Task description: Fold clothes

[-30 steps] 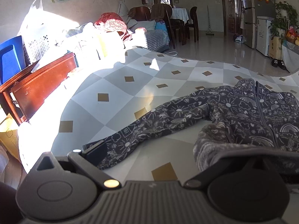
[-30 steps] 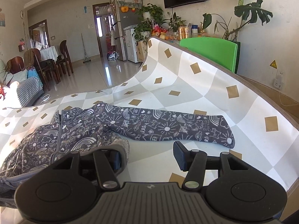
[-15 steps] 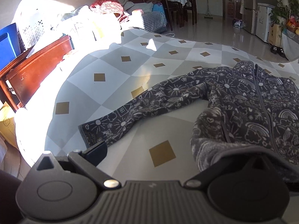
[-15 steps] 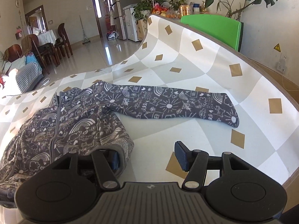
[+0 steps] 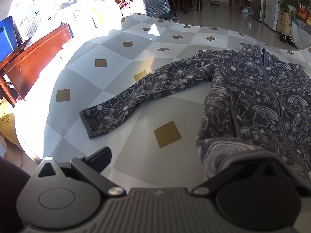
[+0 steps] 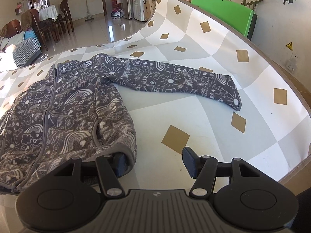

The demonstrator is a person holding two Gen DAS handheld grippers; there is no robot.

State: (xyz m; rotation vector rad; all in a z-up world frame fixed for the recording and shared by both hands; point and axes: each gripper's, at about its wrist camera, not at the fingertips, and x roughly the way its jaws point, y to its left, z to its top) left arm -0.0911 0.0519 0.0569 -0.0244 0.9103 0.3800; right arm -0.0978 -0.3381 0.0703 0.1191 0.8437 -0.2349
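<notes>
Jacket: dark grey zip fleece with white doodle print, flat on the checked bench, sleeves spread left and right.
Left gripper: jaws wide; near hem corner drapes over the right finger, left finger bare.
Right gripper: jaws have just been opening, now apart; hem corner over the left finger, nothing pinched.

Harsh sun glare left; fisheye-bent edges; sharp.

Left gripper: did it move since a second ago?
Yes. The left gripper tipped down toward the table: the wooden bench sits higher in its view, and the jacket sleeve looks nearer.
</notes>
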